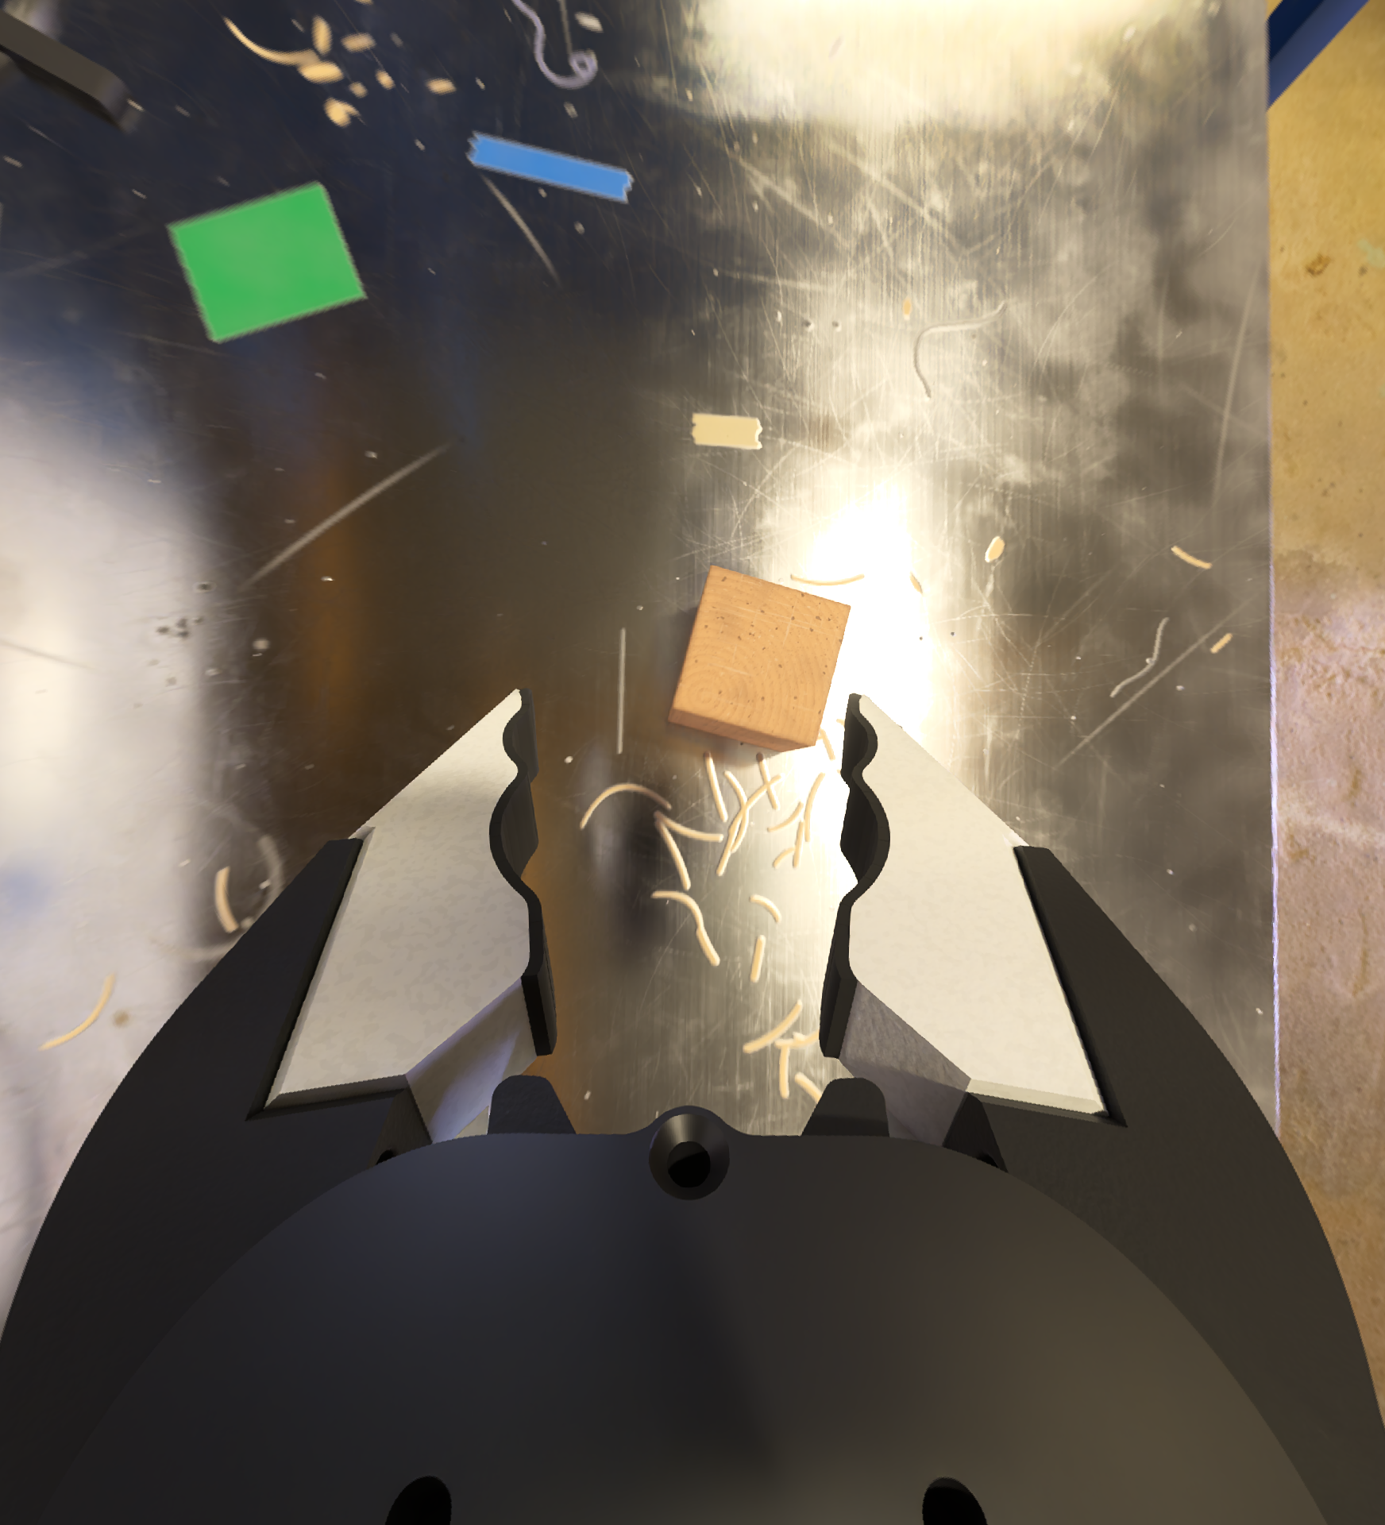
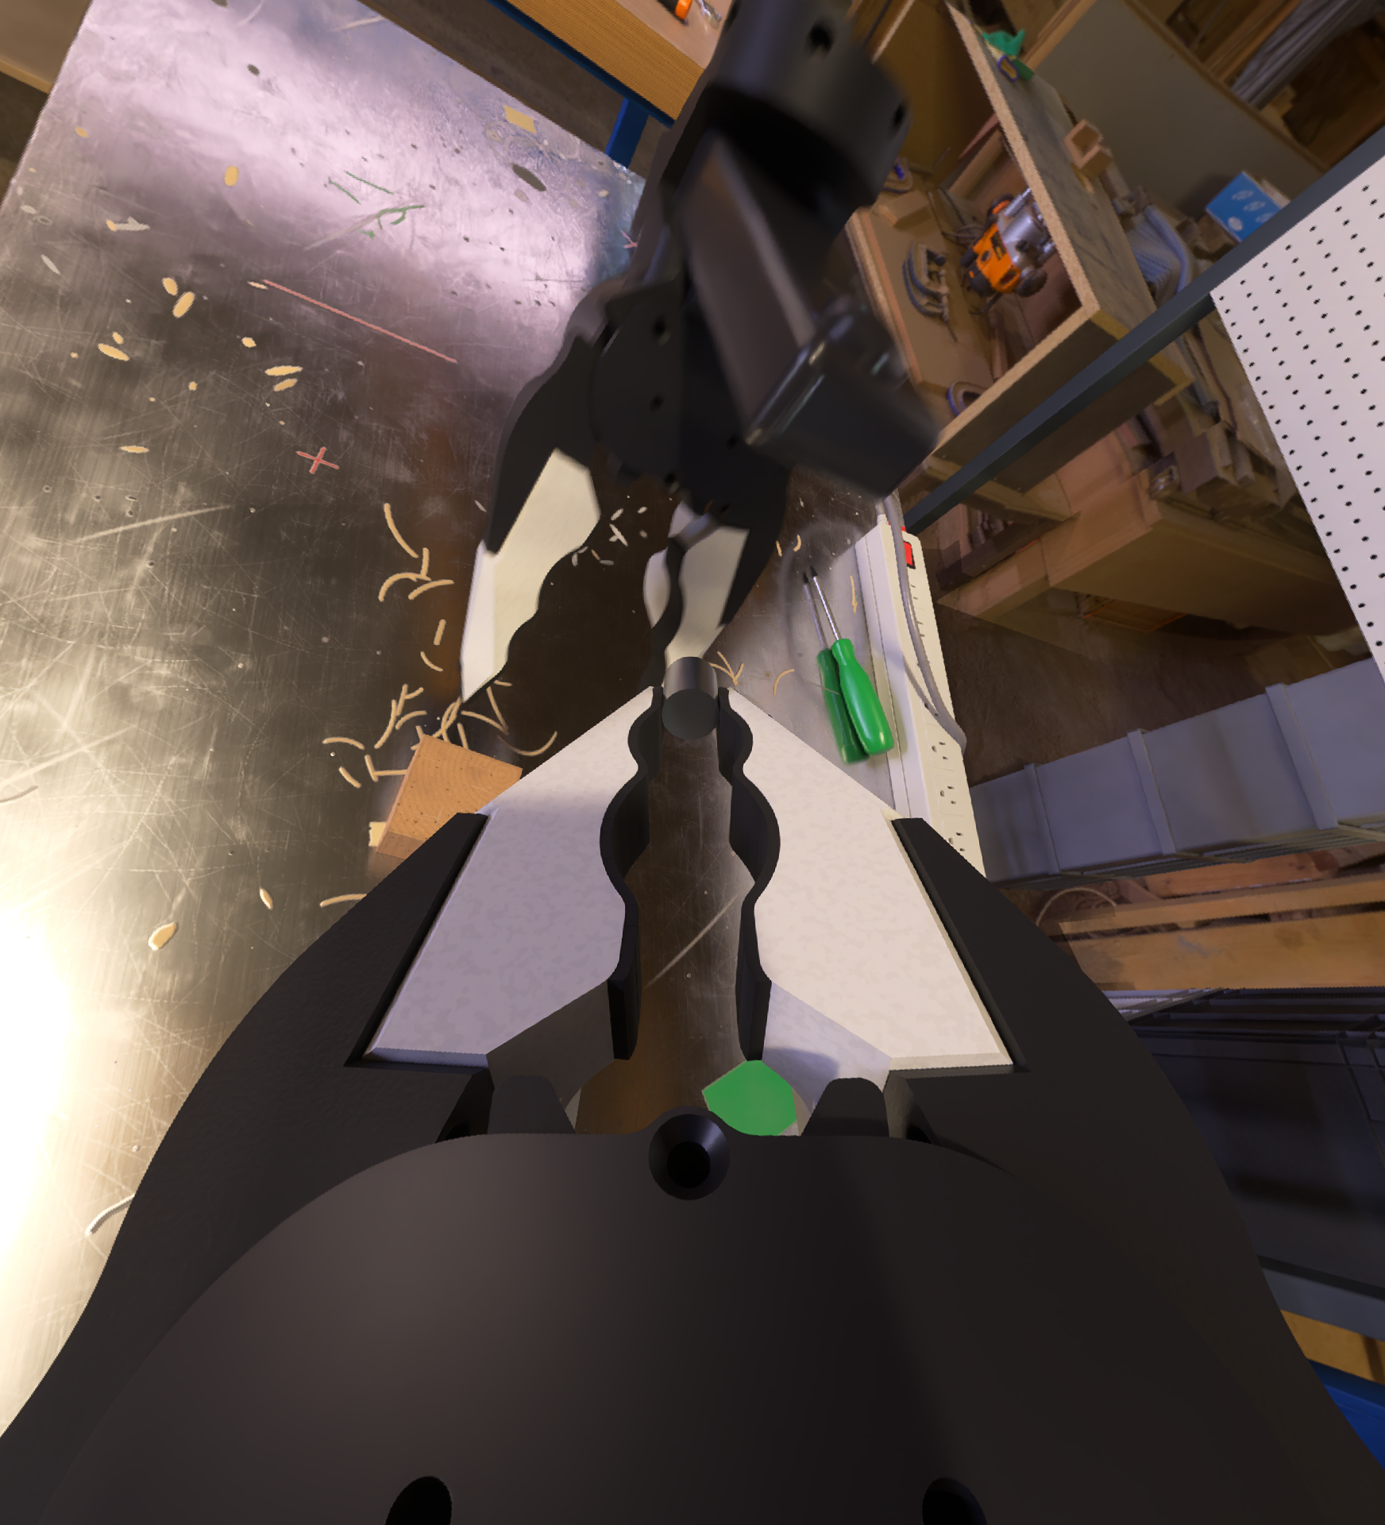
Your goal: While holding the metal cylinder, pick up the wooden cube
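Observation:
The wooden cube (image 1: 759, 658) lies on the scratched metal tabletop (image 1: 508, 512) among wood shavings. My left gripper (image 1: 687, 701) is open and empty; its fingertips stand just short of the cube, which sits slightly right of the gap's middle. My right gripper (image 2: 689, 701) is shut on the metal cylinder (image 2: 689, 700), a short dark grey piece pinched at the fingertips above the table. In the right wrist view the cube (image 2: 446, 796) shows partly behind my left finger, and the left gripper (image 2: 590, 644) hangs open above it.
A green square (image 1: 267, 261), a blue tape strip (image 1: 549, 167) and a cream tape scrap (image 1: 726, 432) lie flat on the table. Green screwdrivers (image 2: 854, 701) and a white power strip (image 2: 916, 677) lie along one edge. The table's edge (image 1: 1268, 578) runs along the right.

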